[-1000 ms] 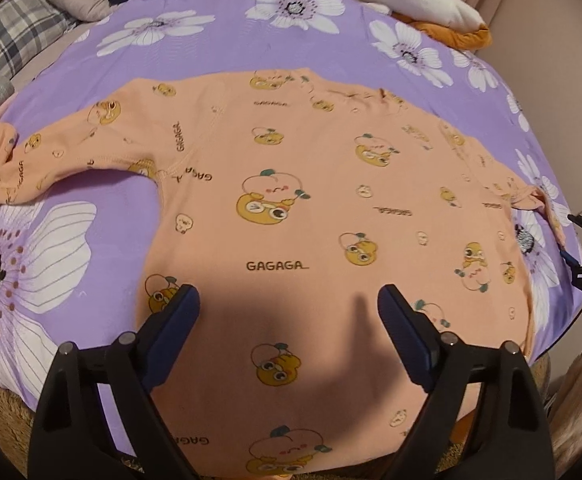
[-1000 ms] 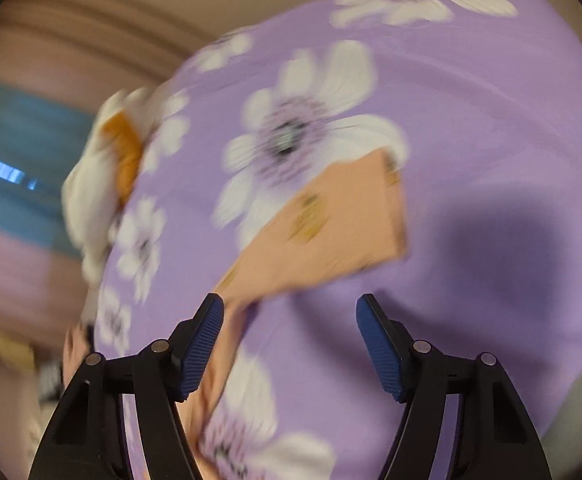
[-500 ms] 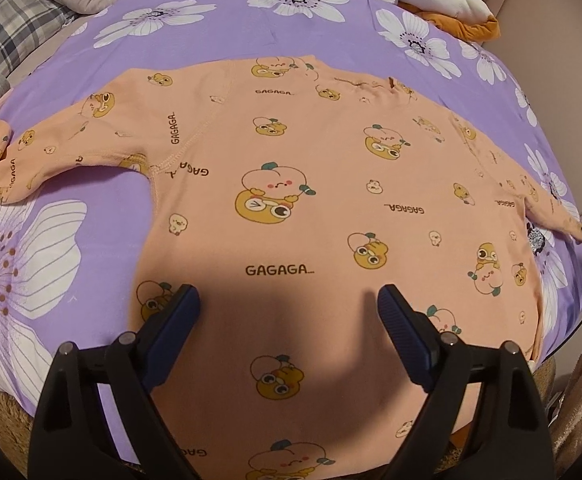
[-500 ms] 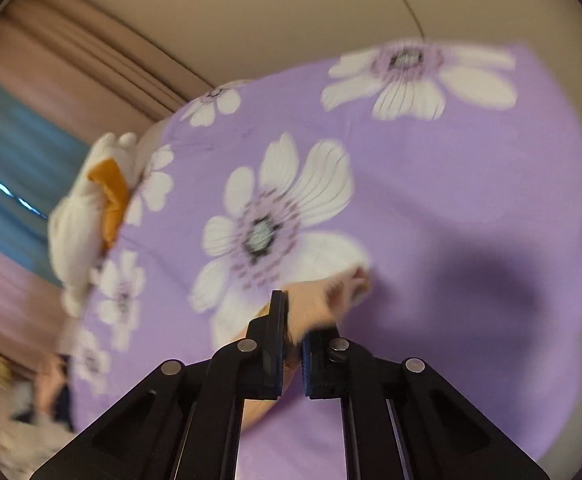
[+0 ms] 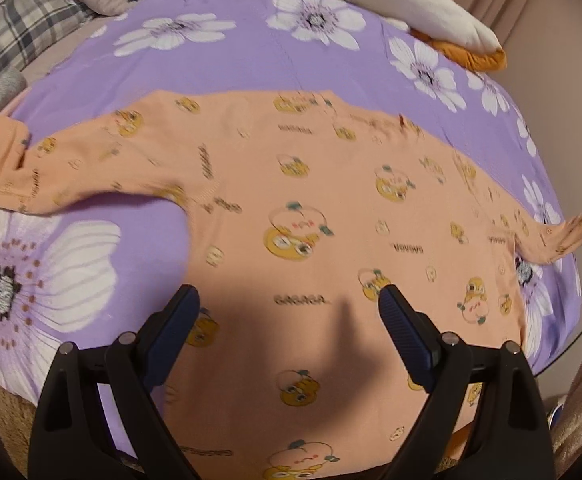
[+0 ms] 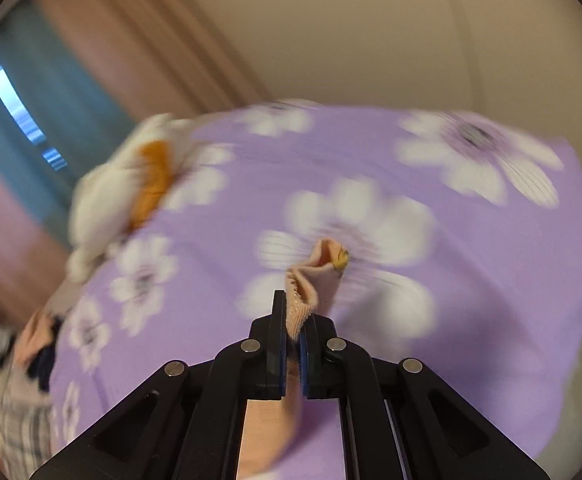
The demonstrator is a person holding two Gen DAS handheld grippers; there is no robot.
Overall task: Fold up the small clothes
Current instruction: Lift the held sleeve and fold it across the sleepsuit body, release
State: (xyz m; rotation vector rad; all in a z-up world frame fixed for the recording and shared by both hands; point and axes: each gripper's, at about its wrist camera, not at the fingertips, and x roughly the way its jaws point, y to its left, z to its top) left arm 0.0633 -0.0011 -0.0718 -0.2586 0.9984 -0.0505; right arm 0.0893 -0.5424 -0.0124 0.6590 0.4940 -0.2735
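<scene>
1. The peach shirt (image 5: 291,220), printed with cartoon fruit faces and "GAGAGA" lettering, lies spread flat on the purple floral bedspread (image 5: 219,64).
2. The left gripper (image 5: 289,312) hangs above the shirt's lower body with its jaws wide apart; nothing sits between them, and the fabric directly ahead of and beneath them is in shadow.
3. Off to the left of those jaws, one sleeve (image 5: 31,172) stretches outward across the bedspread, its cuff end bunched.
4. Far to the right of the left jaws, the other sleeve is pulled out sideways toward the frame edge.
5. The right gripper (image 6: 294,320) has its jaws pressed together on that sleeve's cuff (image 6: 307,296), whose ribbed edge sticks up past the fingertips.
6. Beyond the right jaws, to their left, a white and orange plush toy (image 6: 131,200) rests on the bedspread, blurred.
</scene>
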